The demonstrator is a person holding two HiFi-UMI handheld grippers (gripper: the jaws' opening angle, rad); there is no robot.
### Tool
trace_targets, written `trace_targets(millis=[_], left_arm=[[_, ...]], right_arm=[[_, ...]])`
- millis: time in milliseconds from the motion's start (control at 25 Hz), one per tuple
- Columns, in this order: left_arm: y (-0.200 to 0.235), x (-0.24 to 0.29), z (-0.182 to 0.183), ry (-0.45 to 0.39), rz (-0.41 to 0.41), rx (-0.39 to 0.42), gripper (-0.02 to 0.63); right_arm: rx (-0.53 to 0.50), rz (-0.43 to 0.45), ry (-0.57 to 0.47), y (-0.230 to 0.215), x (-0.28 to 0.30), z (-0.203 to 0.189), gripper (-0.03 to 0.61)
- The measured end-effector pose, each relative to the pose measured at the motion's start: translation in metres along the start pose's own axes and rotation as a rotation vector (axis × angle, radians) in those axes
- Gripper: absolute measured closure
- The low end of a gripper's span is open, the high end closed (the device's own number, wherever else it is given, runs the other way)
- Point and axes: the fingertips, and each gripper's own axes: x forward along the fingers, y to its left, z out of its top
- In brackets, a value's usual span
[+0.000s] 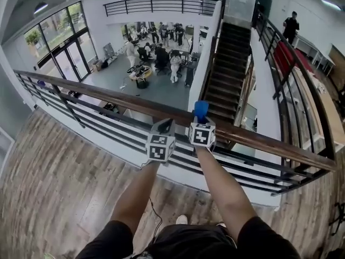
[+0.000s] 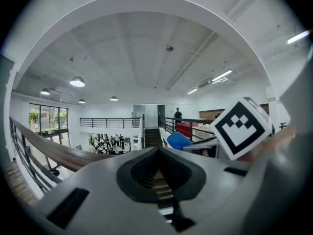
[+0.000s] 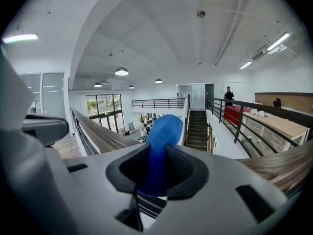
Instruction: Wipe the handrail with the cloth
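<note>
The cloth (image 3: 164, 131), blue, is pinched upright between the right gripper's (image 3: 157, 173) jaws. Only the head view shows it right at the wooden handrail (image 1: 108, 95). The left gripper (image 2: 157, 173) view shows its jaws together, holding nothing.

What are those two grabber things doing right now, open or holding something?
Left gripper: closed, nothing between its jaws.
Right gripper: closed on the blue cloth.
</note>
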Motion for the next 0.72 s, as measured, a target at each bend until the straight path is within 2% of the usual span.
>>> trace_targets(millis=[120,320,720], left_arm=[[-0.027,0.011,-0.002,0.017,-0.019,-0.027,0.611],[-0.076,0.027,0.002,0.026,-0.099,-0.042,0.611],[-0.179,0.064,0.015,0.024,-0.193,0.020,0.611]], right_arm=[[0.002,0.001,0.009,-0.025,-0.014,-0.008,0.480],[0.022,-0.027,0.009,-0.068,-0.035,-0.011,0.480],[0.048,-0.084,0.002,-0.172,-0.080,-0.033,0.480]])
